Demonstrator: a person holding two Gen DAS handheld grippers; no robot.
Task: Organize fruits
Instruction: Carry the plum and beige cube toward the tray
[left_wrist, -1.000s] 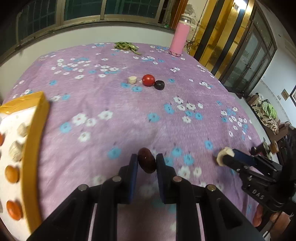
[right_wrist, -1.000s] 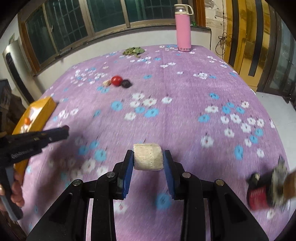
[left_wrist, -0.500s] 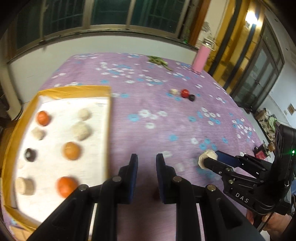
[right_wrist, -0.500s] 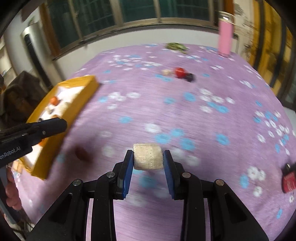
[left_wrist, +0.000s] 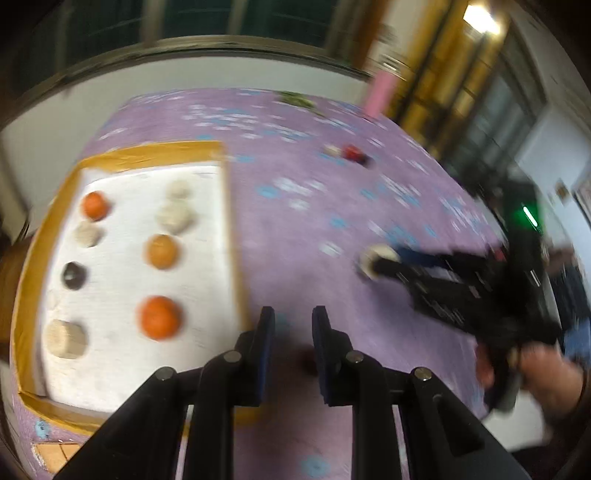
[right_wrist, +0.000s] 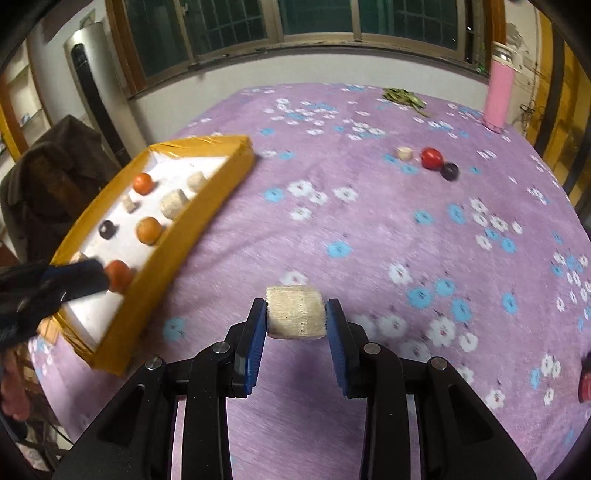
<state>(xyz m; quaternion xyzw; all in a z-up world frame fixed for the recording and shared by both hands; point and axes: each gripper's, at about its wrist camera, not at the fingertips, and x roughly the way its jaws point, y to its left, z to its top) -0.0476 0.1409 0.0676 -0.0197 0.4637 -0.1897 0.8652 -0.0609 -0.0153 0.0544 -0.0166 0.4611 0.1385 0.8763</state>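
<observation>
My right gripper (right_wrist: 295, 317) is shut on a beige cylindrical fruit piece (right_wrist: 295, 312) and holds it above the purple cloth. It also shows in the left wrist view (left_wrist: 378, 258). My left gripper (left_wrist: 291, 325) has its jaws a small gap apart with nothing between them; a dark red fruit (left_wrist: 307, 360) lies on the cloth below them. In the right wrist view the left gripper (right_wrist: 85, 278) hangs over the near end of the yellow-rimmed tray (right_wrist: 207, 206). The tray (left_wrist: 225, 221) holds several orange, beige and dark fruits. A beige piece (right_wrist: 404, 152), a red fruit (right_wrist: 432, 157) and a dark fruit (right_wrist: 450, 171) lie far on the cloth.
A pink bottle (right_wrist: 499, 96) stands at the far right corner. Green leaves (right_wrist: 400, 96) lie at the far edge. A red object (right_wrist: 585, 380) sits at the right edge. A wall and windows run behind the bed-like surface.
My left gripper let go of the dark red fruit, which now lies on the cloth, and swung left toward the tray. My right gripper carried the beige piece leftward toward the tray.
</observation>
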